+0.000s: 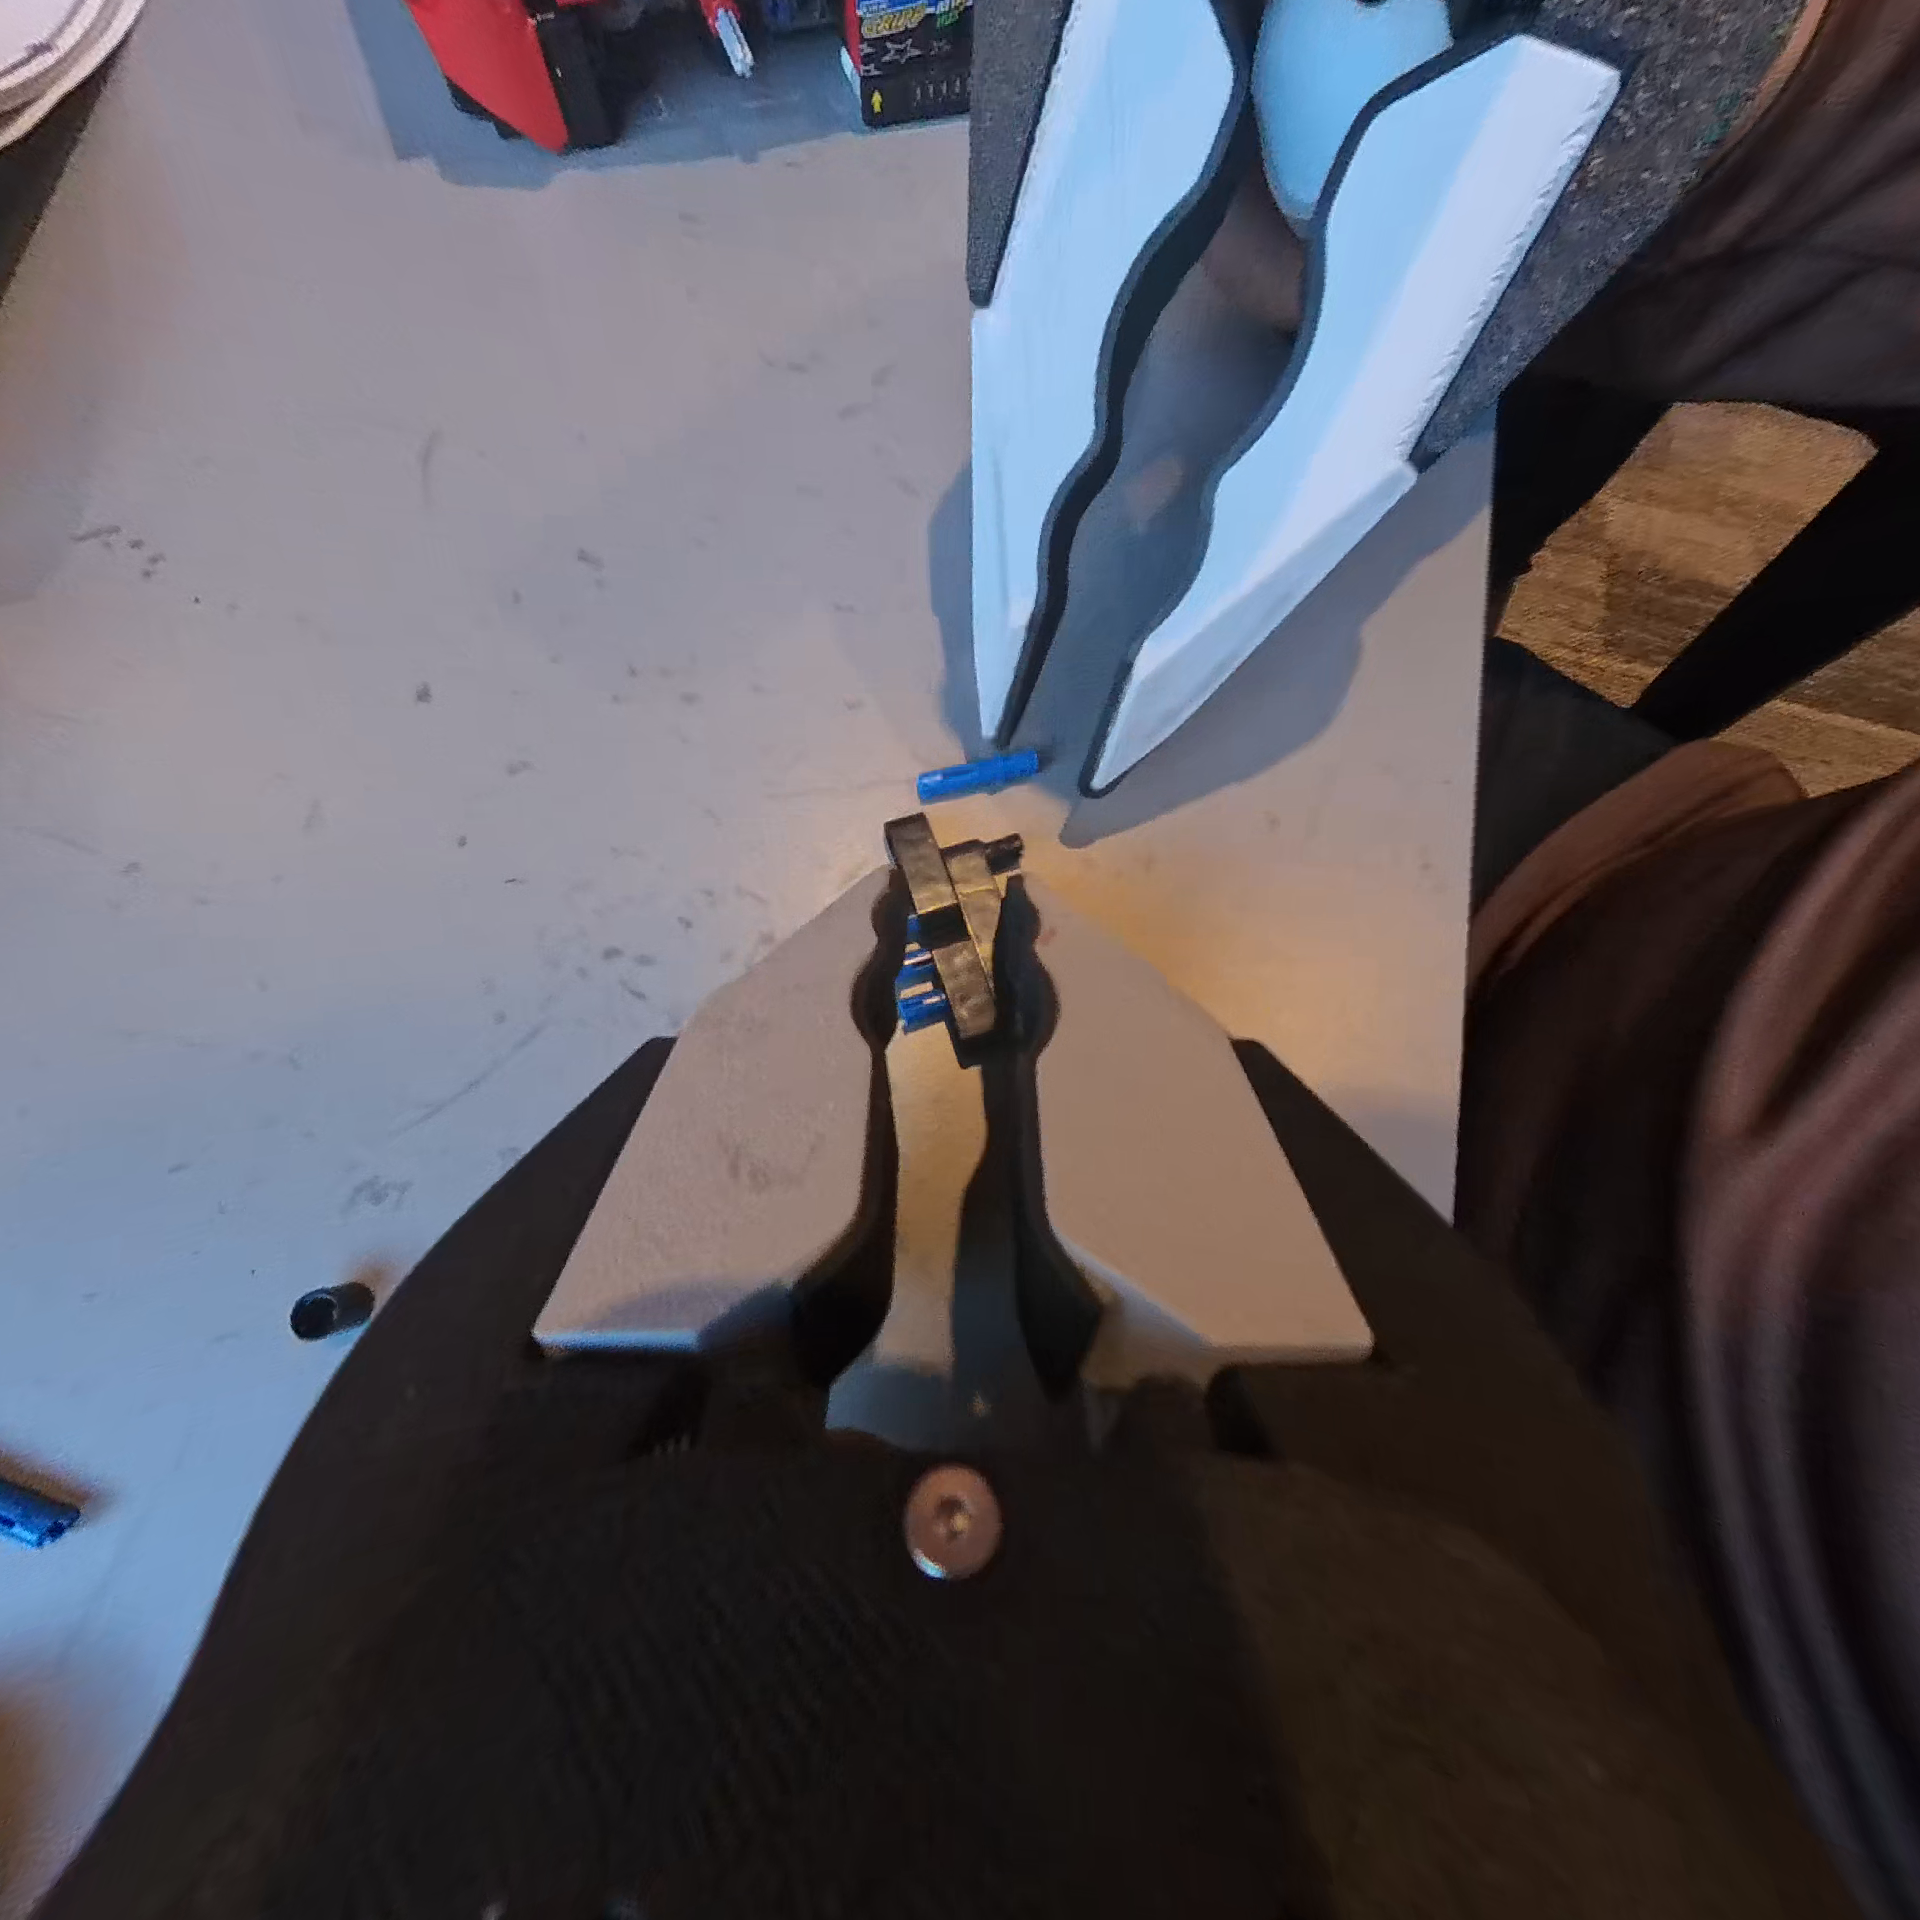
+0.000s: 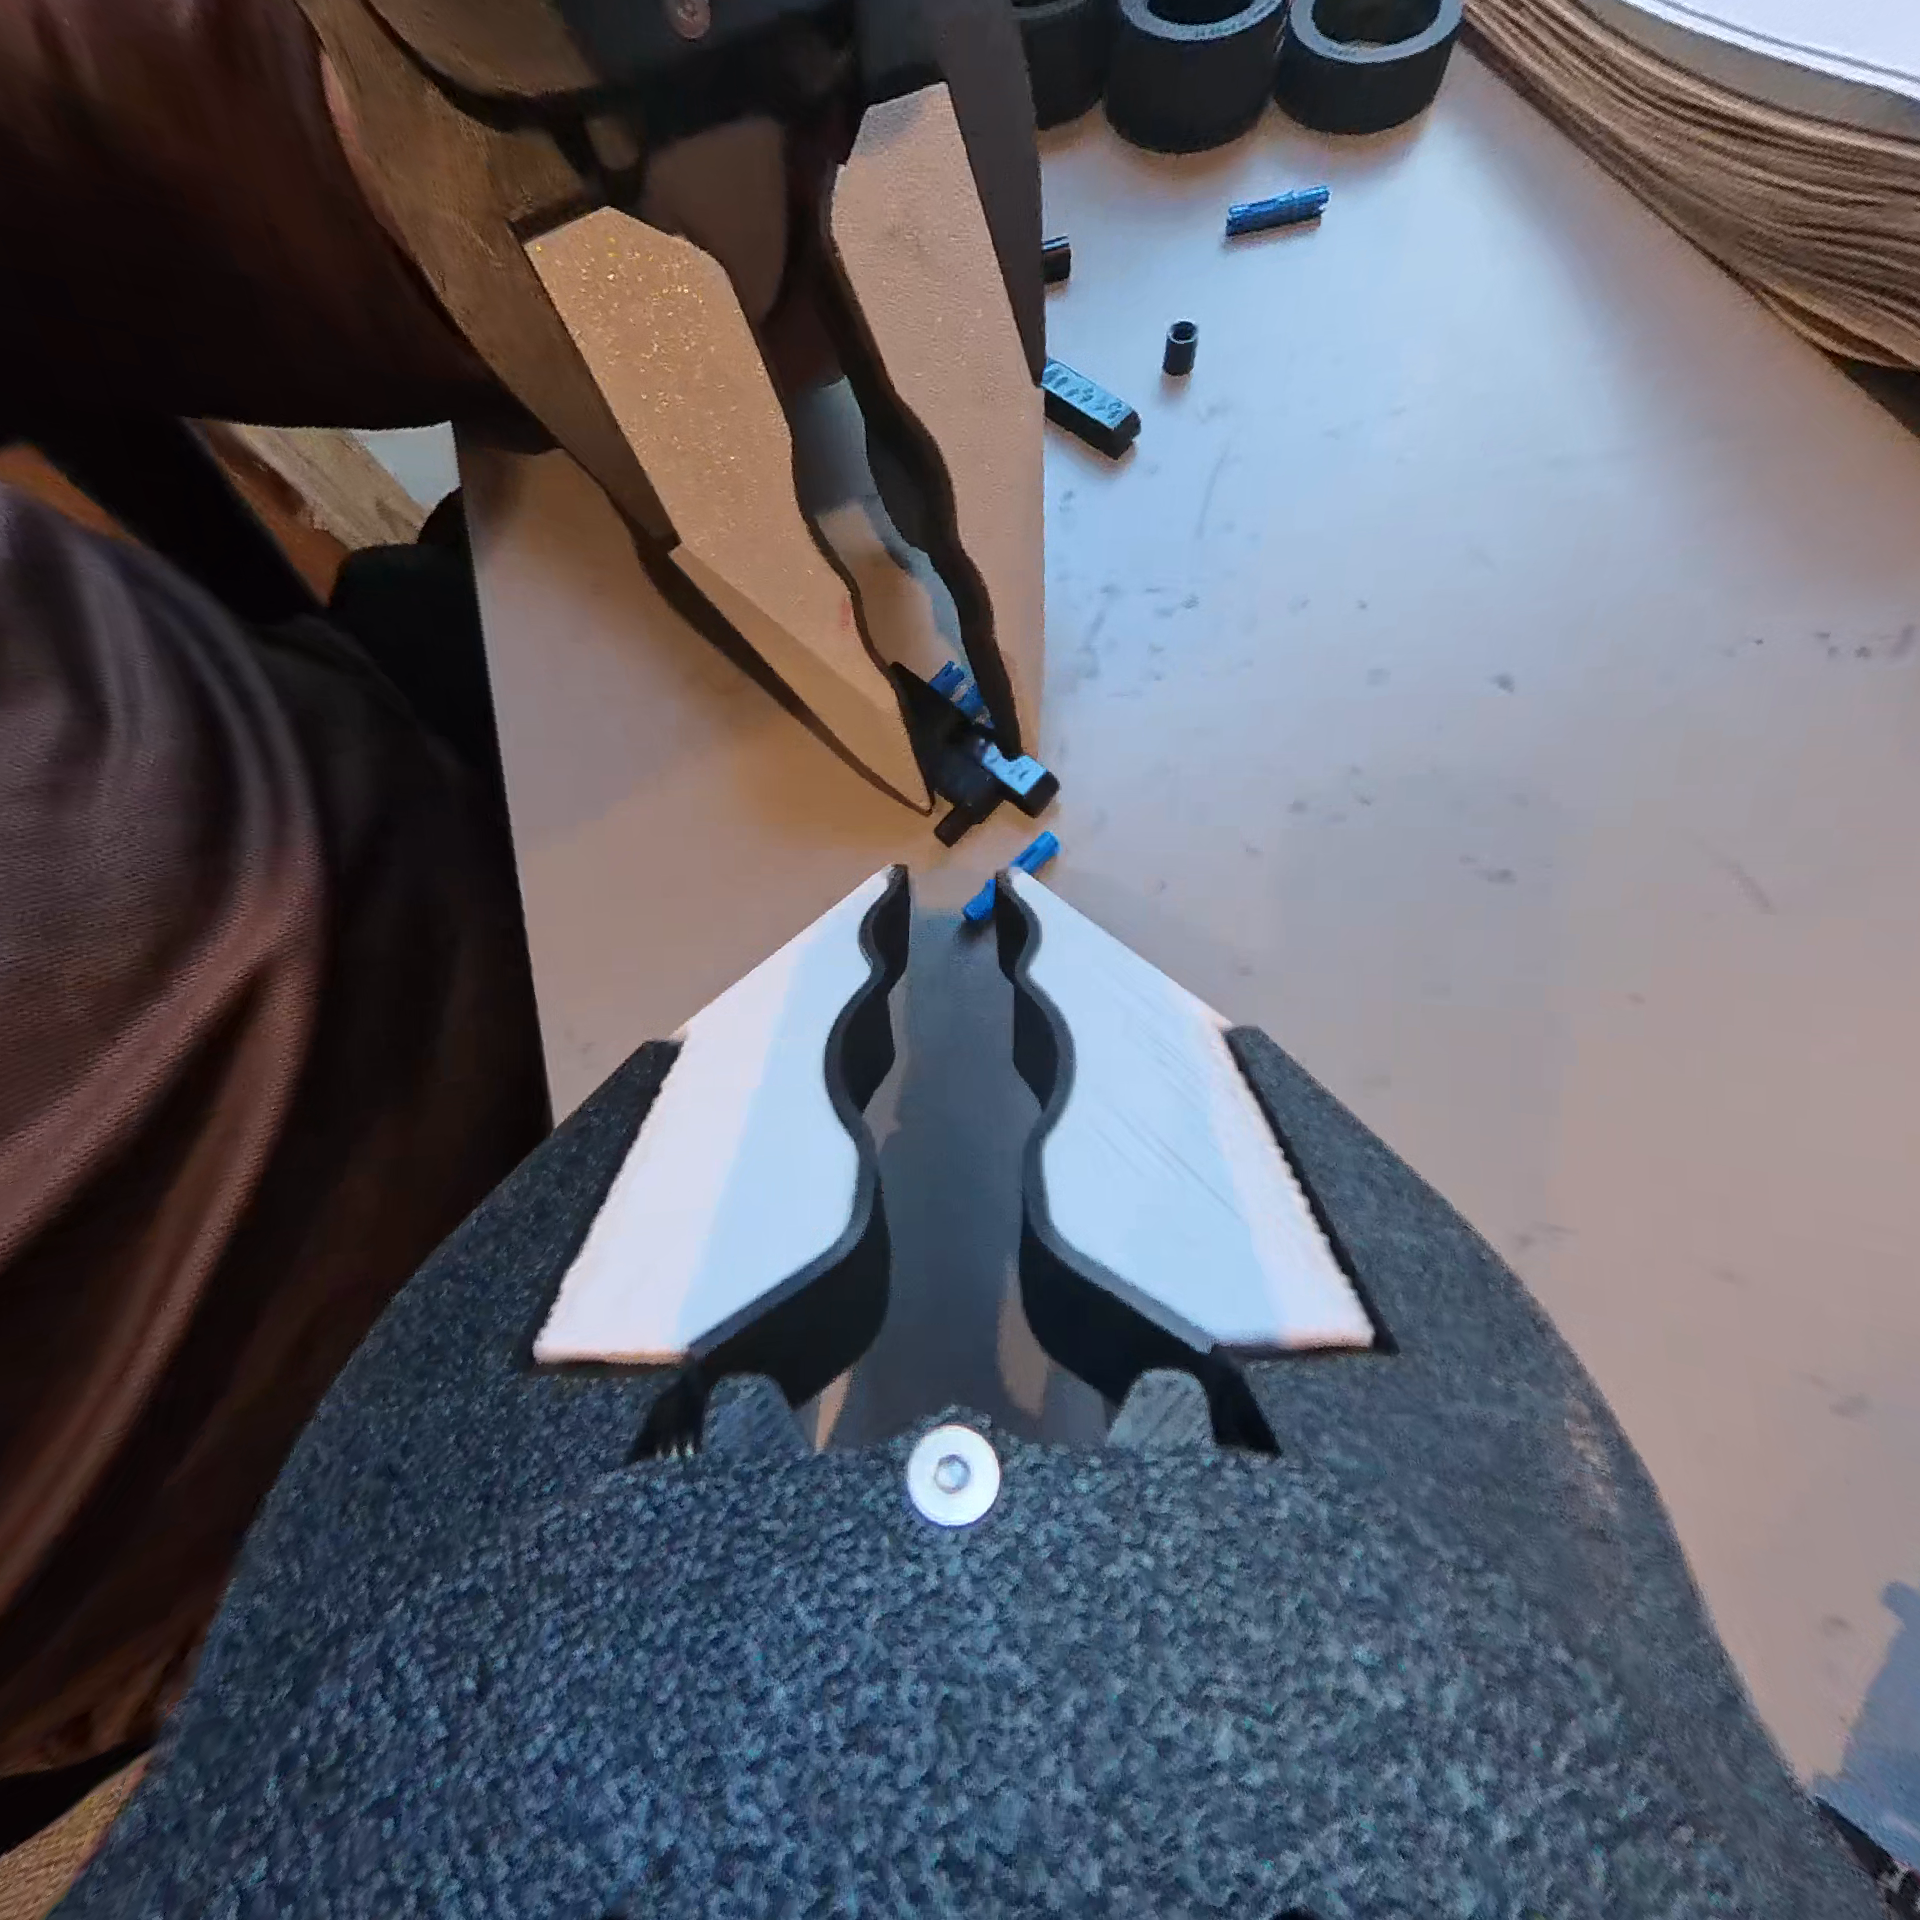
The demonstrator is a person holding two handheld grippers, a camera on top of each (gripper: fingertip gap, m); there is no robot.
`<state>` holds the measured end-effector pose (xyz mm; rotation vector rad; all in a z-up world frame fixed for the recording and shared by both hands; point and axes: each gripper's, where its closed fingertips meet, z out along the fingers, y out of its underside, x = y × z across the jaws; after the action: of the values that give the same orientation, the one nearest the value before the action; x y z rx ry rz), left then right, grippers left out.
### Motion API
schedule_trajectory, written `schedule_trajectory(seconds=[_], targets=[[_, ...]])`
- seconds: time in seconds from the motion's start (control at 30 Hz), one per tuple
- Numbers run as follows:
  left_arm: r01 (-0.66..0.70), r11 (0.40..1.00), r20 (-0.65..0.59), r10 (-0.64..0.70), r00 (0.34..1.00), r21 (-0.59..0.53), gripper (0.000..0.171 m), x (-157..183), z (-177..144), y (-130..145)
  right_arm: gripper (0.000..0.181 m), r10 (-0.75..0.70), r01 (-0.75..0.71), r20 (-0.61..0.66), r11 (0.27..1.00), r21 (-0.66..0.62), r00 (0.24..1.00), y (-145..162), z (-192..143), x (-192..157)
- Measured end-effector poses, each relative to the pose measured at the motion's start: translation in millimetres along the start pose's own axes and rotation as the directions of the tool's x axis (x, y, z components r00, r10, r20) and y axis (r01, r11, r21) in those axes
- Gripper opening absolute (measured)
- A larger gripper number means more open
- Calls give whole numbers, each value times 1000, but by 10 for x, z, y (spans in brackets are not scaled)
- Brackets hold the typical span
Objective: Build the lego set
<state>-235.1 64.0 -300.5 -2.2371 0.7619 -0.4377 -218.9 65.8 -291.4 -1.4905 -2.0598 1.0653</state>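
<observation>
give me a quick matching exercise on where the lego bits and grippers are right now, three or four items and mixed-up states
Things:
1. black beam assembly
2. blue pin
3. right gripper
4. black sleeve

States:
A. open, tips down at the table
B. standing loose on the table, far from both grippers
C. clamped in the left gripper
D. lying on the table at the right gripper's fingertips

Pairs: 1-C, 2-D, 3-A, 4-B
</observation>
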Motion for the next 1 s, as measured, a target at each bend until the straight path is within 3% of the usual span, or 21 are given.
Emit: schedule_trajectory(seconds=[0.23, 0.53, 0.67, 0.87, 1.0], targets=[[-9, 1000, 8, 9, 1000, -1, 17, -41, -39, 30, 17, 23, -25, -39, 998, -59, 999, 118, -7, 39], [61, 998, 37, -61, 997, 5, 17, -6, -15, 6, 4, 106, -112, -112, 993, -48, 988, 88, 42, 114], [25, 1000, 45, -25, 999, -2, 35, 27, -25, 17, 3, 115, -118, -108, 993, -30, 988, 81, 7, 80], [-172, 984, 125, 176, 976, -43, 41, 89, -65, 10, 3, 174, -175, 32, 984, 30, 984, 22, -82, -124], [-362, 930, 200, 366, 909, -58, 32, 177, -73, -75, 3, 196, -200, 72, 979, 44, 978, -15, -87, -175]])
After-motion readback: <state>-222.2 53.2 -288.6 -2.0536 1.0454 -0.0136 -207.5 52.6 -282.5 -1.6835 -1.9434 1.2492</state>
